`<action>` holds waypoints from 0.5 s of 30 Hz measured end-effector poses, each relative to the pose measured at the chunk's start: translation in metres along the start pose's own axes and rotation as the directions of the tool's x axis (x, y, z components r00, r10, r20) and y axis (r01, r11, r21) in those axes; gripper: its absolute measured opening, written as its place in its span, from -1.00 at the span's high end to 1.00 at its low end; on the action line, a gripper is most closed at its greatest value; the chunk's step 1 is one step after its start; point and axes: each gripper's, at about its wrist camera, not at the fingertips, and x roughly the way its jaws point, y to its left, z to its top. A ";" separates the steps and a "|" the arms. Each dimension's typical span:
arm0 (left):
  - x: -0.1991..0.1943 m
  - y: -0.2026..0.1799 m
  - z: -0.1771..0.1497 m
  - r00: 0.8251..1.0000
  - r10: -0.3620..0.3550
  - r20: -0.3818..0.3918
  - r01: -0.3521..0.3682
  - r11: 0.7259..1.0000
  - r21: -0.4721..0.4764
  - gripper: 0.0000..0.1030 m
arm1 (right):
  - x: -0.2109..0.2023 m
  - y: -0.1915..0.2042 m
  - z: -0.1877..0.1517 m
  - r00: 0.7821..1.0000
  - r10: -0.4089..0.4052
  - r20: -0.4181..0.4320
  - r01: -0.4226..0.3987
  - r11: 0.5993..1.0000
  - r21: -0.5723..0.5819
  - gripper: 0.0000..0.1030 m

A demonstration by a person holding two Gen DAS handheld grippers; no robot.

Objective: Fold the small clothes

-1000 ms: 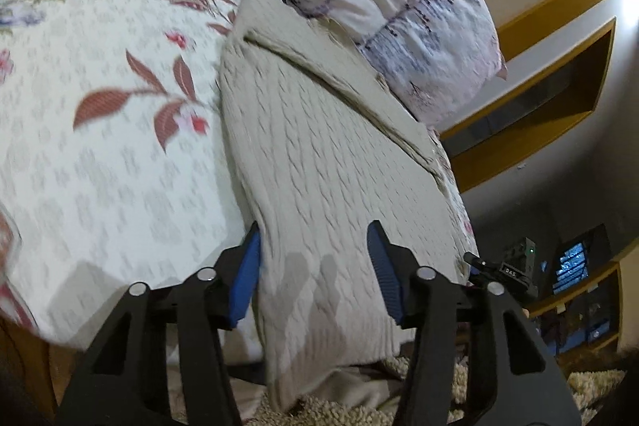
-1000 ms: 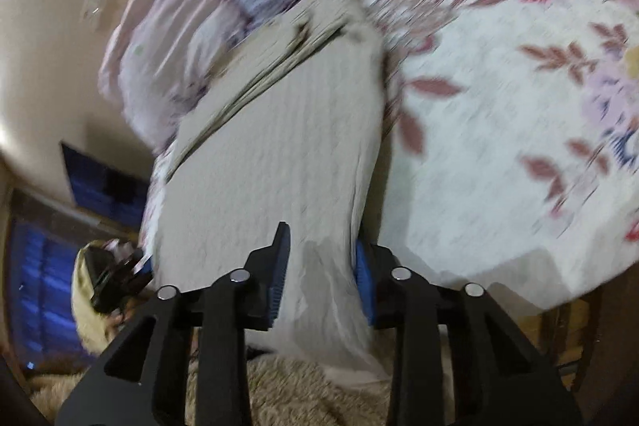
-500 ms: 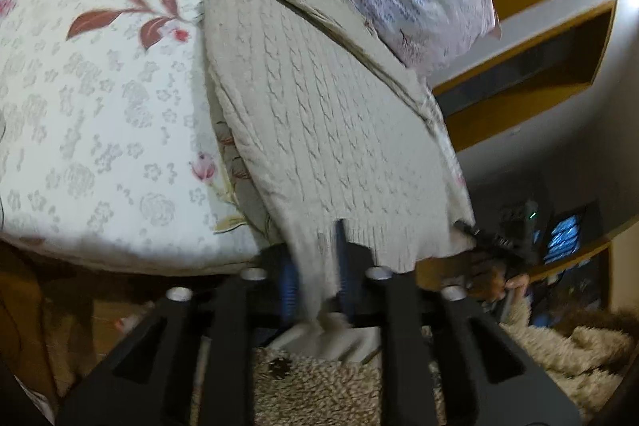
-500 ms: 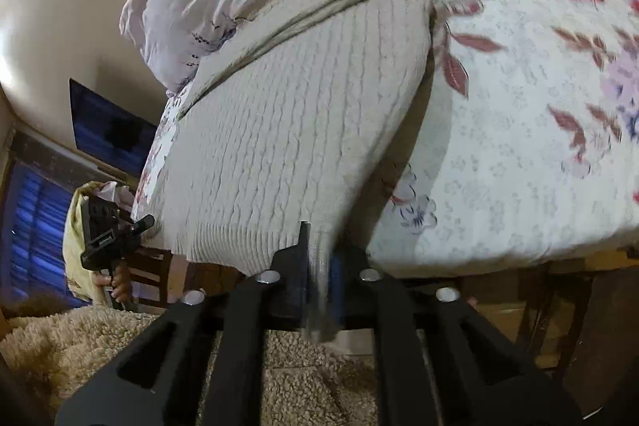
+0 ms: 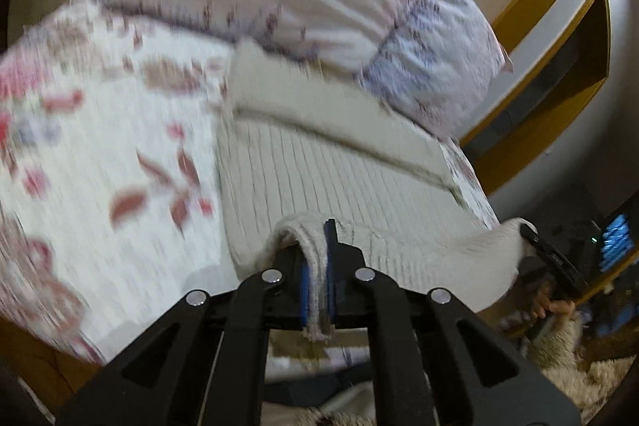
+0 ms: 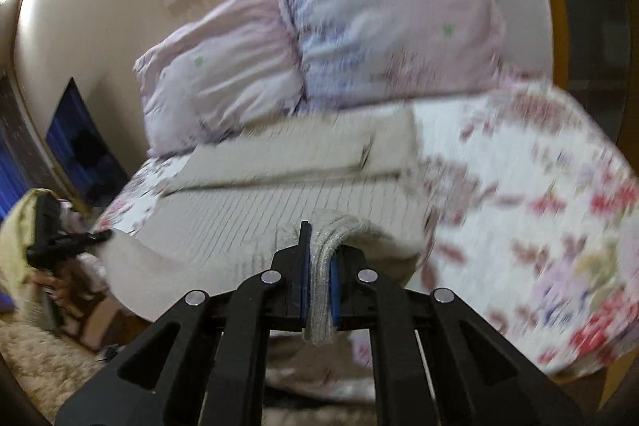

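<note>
A cream cable-knit sweater (image 5: 331, 170) lies lengthwise on the floral bed, its far end folded near the pillows. My left gripper (image 5: 319, 266) is shut on the near hem at the sweater's left corner, the ribbed edge pinched between its blue pads and lifted off the bed. In the right wrist view the same sweater (image 6: 279, 194) spreads ahead, and my right gripper (image 6: 319, 266) is shut on the hem's right corner, also raised. Each view shows the other gripper at the frame's edge, holding the opposite corner.
The floral bedspread (image 5: 100, 166) covers the bed on both sides of the sweater. Two pinkish pillows (image 6: 359, 26) lean on the wall behind. A shaggy beige rug (image 6: 32, 366) lies on the floor below the bed's near edge. A person's hand (image 6: 52, 282) grips the left tool.
Both grippers closed on the sweater's near hem, one at each corner, and then rose, lifting that edge off the bed. Both views have tilted upward toward the pillows.
</note>
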 end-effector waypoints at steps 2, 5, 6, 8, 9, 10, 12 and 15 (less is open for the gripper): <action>-0.002 -0.007 0.018 0.998 0.032 0.050 -0.034 0.999 0.034 0.89 | 0.000 0.003 0.009 0.998 -0.036 0.055 0.038 0.999 -0.026 0.85; -0.003 -0.018 0.045 0.992 0.060 0.111 -0.070 0.994 0.087 0.89 | 0.004 0.006 0.027 0.991 -0.062 0.119 0.068 0.997 -0.046 0.86; -0.001 -0.022 0.052 0.990 0.065 0.125 -0.078 0.992 0.098 0.89 | 0.006 0.007 0.031 0.989 -0.071 0.130 0.078 0.996 -0.050 0.86; 0.005 -0.031 0.076 0.983 0.076 0.169 -0.097 0.988 0.124 0.89 | 0.015 0.006 0.048 0.981 -0.089 0.171 0.098 0.994 -0.046 0.86; 0.008 -0.033 0.085 0.980 0.080 0.184 -0.105 0.986 0.131 0.89 | 0.017 0.004 0.054 0.979 -0.091 0.184 0.099 0.994 -0.037 0.86; 0.011 -0.036 0.096 0.976 0.082 0.202 -0.111 0.984 0.137 0.89 | 0.023 0.002 0.062 0.975 -0.092 0.201 0.098 0.995 -0.019 0.86; 0.019 -0.041 0.116 0.971 0.081 0.226 -0.116 0.982 0.147 0.89 | 0.035 -0.002 0.075 0.971 -0.097 0.218 0.098 0.995 0.007 0.86; 0.038 -0.046 0.141 0.962 0.098 0.253 -0.145 0.974 0.173 0.89 | 0.059 -0.011 0.092 0.968 -0.103 0.229 0.094 0.994 0.049 0.86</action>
